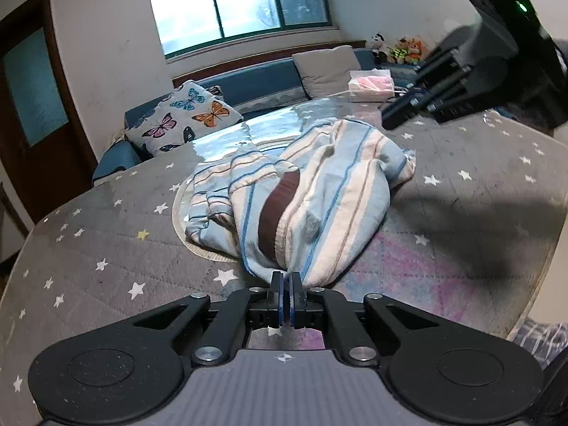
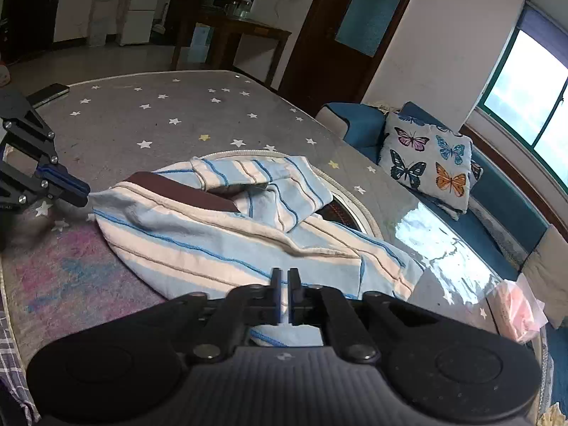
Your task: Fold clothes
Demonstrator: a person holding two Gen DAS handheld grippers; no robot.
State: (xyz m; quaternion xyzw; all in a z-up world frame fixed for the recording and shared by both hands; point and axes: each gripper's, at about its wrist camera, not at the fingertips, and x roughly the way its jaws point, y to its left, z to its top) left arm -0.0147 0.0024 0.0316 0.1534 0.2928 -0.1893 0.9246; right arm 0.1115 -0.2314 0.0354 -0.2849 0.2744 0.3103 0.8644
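Garment: striped blue-and-cream garment (image 2: 227, 245) with a brown neckband, crumpled mid-table, partly over a round mat (image 2: 349, 200).
Table: grey star-print cover (image 2: 149, 120).
Left gripper (image 1: 286, 280): jaws pinched tight on the garment's edge by the table's near edge.
Right gripper (image 2: 284, 277): jaws nearly together over the garment's hem; whether cloth is clamped, cannot tell.
Beyond far edge: butterfly cushion (image 2: 427, 163).
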